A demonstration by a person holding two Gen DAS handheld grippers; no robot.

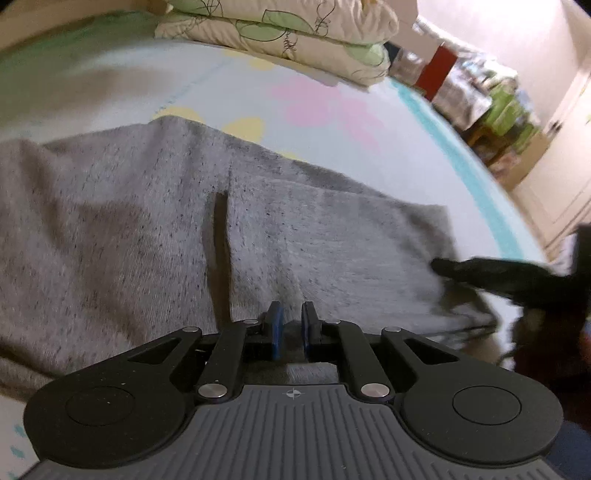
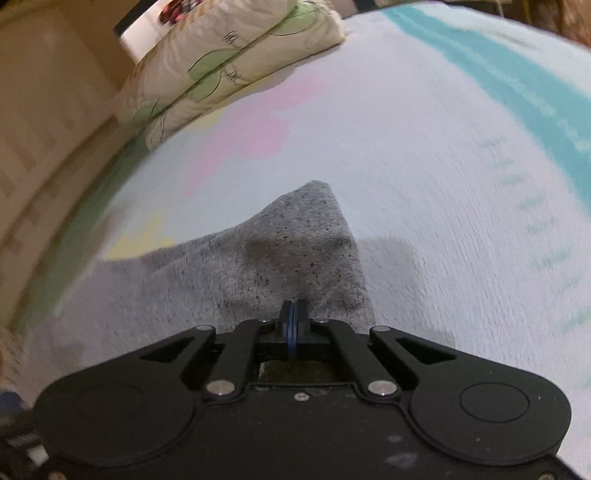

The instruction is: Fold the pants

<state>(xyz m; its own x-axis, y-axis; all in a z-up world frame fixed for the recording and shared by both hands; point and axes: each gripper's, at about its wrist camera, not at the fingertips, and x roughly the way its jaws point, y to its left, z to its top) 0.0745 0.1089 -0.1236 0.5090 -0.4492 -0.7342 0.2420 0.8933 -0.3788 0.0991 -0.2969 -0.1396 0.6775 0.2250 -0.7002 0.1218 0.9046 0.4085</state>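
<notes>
Grey speckled pants (image 1: 147, 229) lie spread on a bed with a pale flowered sheet (image 1: 332, 110). My left gripper (image 1: 291, 314) hovers over the near edge of the pants, its blue pads a small gap apart with nothing between them. The right gripper (image 1: 480, 273) shows as a dark blur at the pants' right end in the left wrist view. In the right wrist view my right gripper (image 2: 294, 312) is shut on the pants (image 2: 295, 251), lifting a corner into a peak above the sheet (image 2: 443, 184).
Folded floral quilts (image 1: 288, 33) are stacked at the back of the bed, also in the right wrist view (image 2: 221, 62). A teal stripe (image 1: 461, 155) marks the bed's right edge. Cluttered boxes and bags (image 1: 480, 99) stand beyond it, by a white door (image 1: 565, 155).
</notes>
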